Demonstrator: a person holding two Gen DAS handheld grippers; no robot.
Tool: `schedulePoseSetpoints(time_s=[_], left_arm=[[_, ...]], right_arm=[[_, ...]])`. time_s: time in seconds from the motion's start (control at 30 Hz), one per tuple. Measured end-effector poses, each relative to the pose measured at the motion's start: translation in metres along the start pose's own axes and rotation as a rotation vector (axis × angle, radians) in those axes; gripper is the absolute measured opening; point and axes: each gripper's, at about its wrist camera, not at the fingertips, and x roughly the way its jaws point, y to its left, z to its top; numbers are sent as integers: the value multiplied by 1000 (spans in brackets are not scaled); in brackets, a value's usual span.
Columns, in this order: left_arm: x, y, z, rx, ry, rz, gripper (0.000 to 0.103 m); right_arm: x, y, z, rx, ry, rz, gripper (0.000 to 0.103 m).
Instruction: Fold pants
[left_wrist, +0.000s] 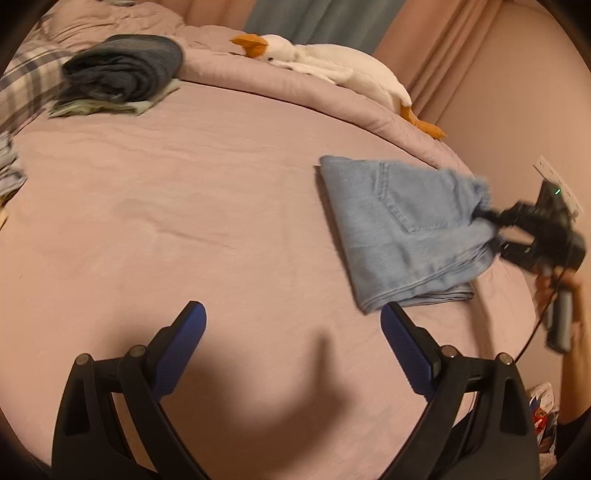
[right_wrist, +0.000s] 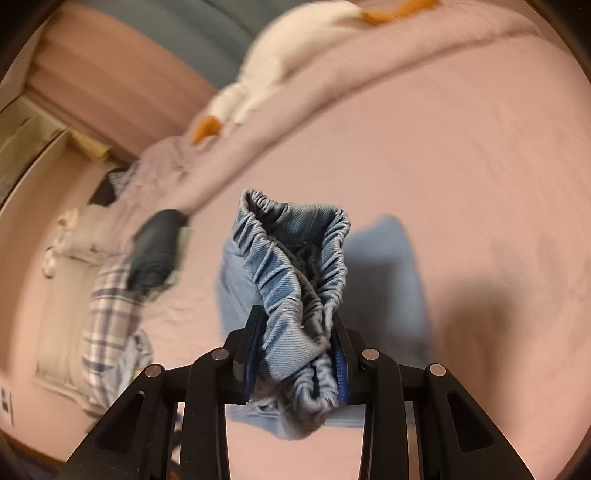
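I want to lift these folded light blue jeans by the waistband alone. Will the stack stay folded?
Probably not. The jeans are soft denim: where the right gripper pinches the elastic waistband, it bunches and droops. The folded layers look loose at the lower edge, so they would likely sag open. The smooth bedsheet offers little hold.

Motion blur smears the plush goose (right_wrist: 280, 51) and plaid cloth (right_wrist: 107, 306).

Both wrist views look down across the bed (left_wrist: 221, 184).
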Motion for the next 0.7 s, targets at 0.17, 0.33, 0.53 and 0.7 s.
schedulePoseSetpoints(time_s=[0.17,0.33,0.53,0.7], left_arm=[[23,-25,24,77,27,-21,96],[52,-47,50,119,58,-41,95],[73,-65,87,131,41,-72,86],[122,-107,118,209,124,-107,52]], right_arm=[[21,-48,-14,113,18,-36,34],[23,-63,-19,163,29,15,40],[-24,-25,-16,-46,-99,-147,57],[-21,32,-22,-336,-102,-96,32]])
